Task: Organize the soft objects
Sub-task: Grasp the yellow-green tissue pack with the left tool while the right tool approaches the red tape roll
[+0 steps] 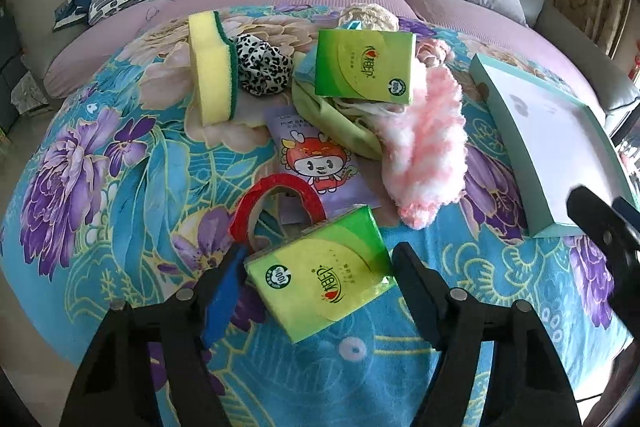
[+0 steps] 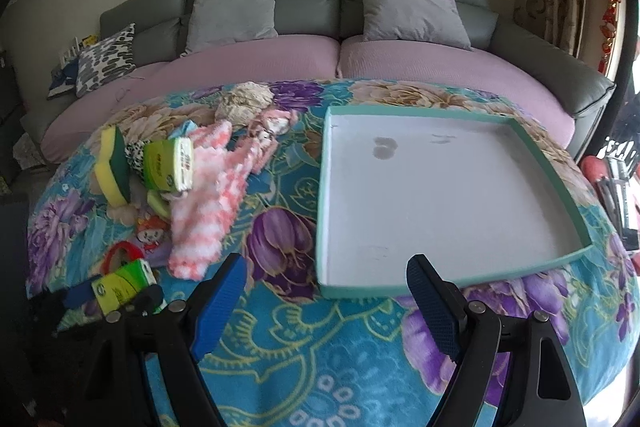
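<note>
Left gripper (image 1: 318, 281) around green tissue pack (image 1: 320, 269) on flowery blanket (image 1: 120, 187) — left pad touches, right pad shows small gap, so grip unclear. Red tape ring (image 1: 276, 207) just behind.
Right gripper (image 2: 326, 301) wide apart, holds nothing — white tray (image 2: 440, 199) just ahead.

The near green tissue pack (image 1: 320, 269) carried a round white seal reading "100%" and a red brand mark in Chinese characters, too distorted to read. The far green tissue pack (image 1: 365, 67) carried the same "100%" seal and red brand mark. The purple pouch (image 1: 320, 163) with a cartoon figure bore the word "MINT" at its top; the remaining print was illegible.
</note>
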The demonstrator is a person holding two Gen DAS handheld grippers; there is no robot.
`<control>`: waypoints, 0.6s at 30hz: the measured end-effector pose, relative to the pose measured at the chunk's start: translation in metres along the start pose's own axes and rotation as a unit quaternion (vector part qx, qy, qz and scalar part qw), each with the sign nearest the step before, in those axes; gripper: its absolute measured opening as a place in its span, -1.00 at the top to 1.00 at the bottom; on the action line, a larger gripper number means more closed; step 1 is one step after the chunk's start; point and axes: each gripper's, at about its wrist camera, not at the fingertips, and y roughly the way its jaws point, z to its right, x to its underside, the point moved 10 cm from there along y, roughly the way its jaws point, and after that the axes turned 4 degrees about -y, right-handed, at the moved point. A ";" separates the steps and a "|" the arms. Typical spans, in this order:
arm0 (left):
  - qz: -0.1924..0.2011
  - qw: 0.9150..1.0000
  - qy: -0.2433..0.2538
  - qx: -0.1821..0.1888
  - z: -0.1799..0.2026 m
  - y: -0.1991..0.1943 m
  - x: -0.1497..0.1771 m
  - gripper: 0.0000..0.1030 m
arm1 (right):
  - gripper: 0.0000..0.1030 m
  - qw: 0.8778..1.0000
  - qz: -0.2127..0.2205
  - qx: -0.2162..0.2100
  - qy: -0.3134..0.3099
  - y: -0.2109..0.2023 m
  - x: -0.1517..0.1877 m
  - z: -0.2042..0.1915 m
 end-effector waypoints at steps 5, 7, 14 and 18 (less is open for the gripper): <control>0.000 0.999 -0.030 0.025 -0.010 -0.002 -0.001 -0.43 | -0.65 1.000 -0.001 -0.014 -0.003 0.009 -0.010 -0.011; 0.003 0.999 -0.043 0.028 -0.016 -0.003 -0.003 -0.42 | -0.65 1.000 -0.002 -0.025 -0.003 0.012 -0.014 -0.017; 0.015 0.995 -0.095 0.029 -0.045 -0.008 -0.013 -0.42 | -0.65 0.997 -0.015 -0.066 -0.023 0.039 -0.025 -0.055; 0.032 0.992 -0.117 0.020 -0.066 -0.013 -0.021 -0.42 | -0.64 0.995 -0.033 -0.080 -0.044 0.057 -0.022 -0.078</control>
